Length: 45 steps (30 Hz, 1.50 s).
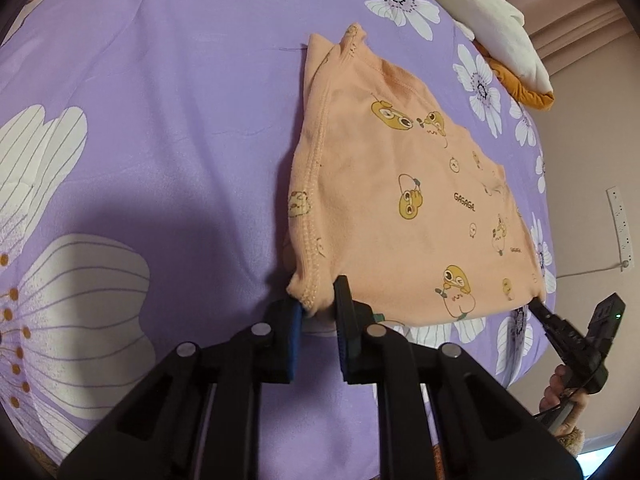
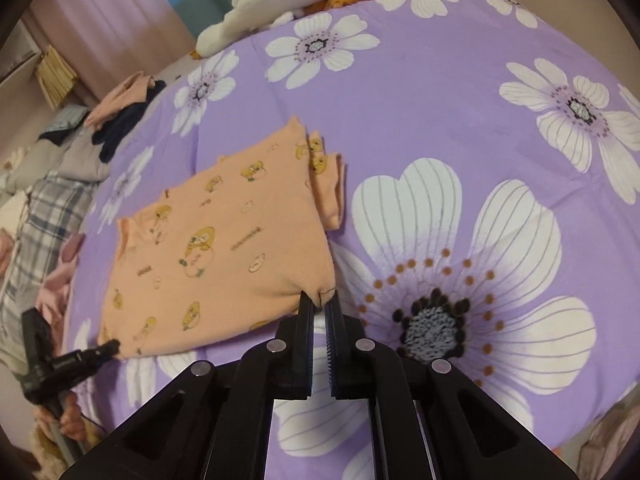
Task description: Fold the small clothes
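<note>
A small peach garment (image 1: pixel 400 200) printed with yellow cartoon figures lies folded flat on the purple flowered bedsheet (image 1: pixel 160 120). My left gripper (image 1: pixel 320 300) is shut on its near left corner, where the stitched hem bunches between the pads. My right gripper (image 2: pixel 320 302) is shut on the near right corner of the same garment (image 2: pixel 224 248). Each gripper also shows in the other's view: the right gripper (image 1: pixel 538 306) at the garment's far corner with a hand behind it, and the left gripper (image 2: pixel 112 346) at the lower left corner.
A white plush cushion (image 2: pixel 280 4) with an orange cloth under it lies at the head of the bed. A pile of peach and dark clothes (image 2: pixel 124 108) and plaid fabric (image 2: pixel 48 216) sit off the bed's left edge. A wall socket strip (image 1: pixel 620 228) is at the right.
</note>
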Tool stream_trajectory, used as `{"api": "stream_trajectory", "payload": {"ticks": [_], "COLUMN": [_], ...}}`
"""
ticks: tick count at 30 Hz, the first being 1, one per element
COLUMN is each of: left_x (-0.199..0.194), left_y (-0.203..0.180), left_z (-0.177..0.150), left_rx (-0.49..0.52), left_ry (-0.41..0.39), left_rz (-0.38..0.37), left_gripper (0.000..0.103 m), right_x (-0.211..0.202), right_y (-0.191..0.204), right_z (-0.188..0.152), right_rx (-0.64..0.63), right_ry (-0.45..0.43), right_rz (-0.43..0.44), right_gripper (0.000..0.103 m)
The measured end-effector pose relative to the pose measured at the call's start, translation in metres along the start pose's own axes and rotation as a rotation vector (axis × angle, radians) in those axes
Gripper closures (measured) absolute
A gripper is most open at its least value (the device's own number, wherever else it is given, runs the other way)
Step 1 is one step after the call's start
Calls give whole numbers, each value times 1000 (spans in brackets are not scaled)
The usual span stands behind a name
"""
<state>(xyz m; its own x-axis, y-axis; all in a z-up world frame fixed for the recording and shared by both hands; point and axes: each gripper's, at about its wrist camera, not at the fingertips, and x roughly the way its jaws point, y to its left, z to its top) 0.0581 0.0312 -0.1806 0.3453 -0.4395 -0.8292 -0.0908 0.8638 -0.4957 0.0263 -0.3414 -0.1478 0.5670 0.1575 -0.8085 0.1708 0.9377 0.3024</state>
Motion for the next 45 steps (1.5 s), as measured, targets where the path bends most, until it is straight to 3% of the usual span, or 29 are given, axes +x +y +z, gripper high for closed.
{"api": "stream_trajectory", "payload": {"ticks": [3,11,15,17,19,21,24,32,36,38,39,40,42,45], "left_x": [1,-2,-4,-9,-16,-23,-24,-6,-3,-2,-1,-1,0,-4], "left_y": [0,-6,-11,-13,-14,-16,-16,-12,-15,-16,-17,-18,-19,-17], "left_z": [2,0,-1,-1,-1,1,5,9,11,11,11,10,9,8], "left_rx": [-5,9,21,21,25,34,32,-7,-7,-11,-12,-11,-14,-29], "left_ry": [8,10,9,3,-25,-59,-75,-25,-34,-43,-45,-49,-43,-37], "left_rz": [4,29,44,46,49,42,33,34,44,44,47,49,52,33], "left_gripper": [86,85,77,68,53,47,45,45,45,47,48,55,67,67], "right_x": [25,29,24,18,7,-2,7,47,61,68,72,74,72,56], "right_y": [-4,-4,-3,-6,-15,-26,-43,-30,-20,-17,-15,-14,-13,-6], "right_z": [-9,-13,-18,-18,-21,-23,-27,-11,10,16,20,22,24,22], "right_rx": [8,3,7,33,86,140,246,318,338,352,357,358,370,368], "right_ry": [68,43,33,35,14,-15,2,-3,-46,-48,-46,-44,-49,-75], "right_rz": [-47,-63,-63,-39,17,93,222,400,419,413,406,386,350,283], "right_gripper": [97,97,97,86,52,46,46,46,48,57,68,81,87,90]}}
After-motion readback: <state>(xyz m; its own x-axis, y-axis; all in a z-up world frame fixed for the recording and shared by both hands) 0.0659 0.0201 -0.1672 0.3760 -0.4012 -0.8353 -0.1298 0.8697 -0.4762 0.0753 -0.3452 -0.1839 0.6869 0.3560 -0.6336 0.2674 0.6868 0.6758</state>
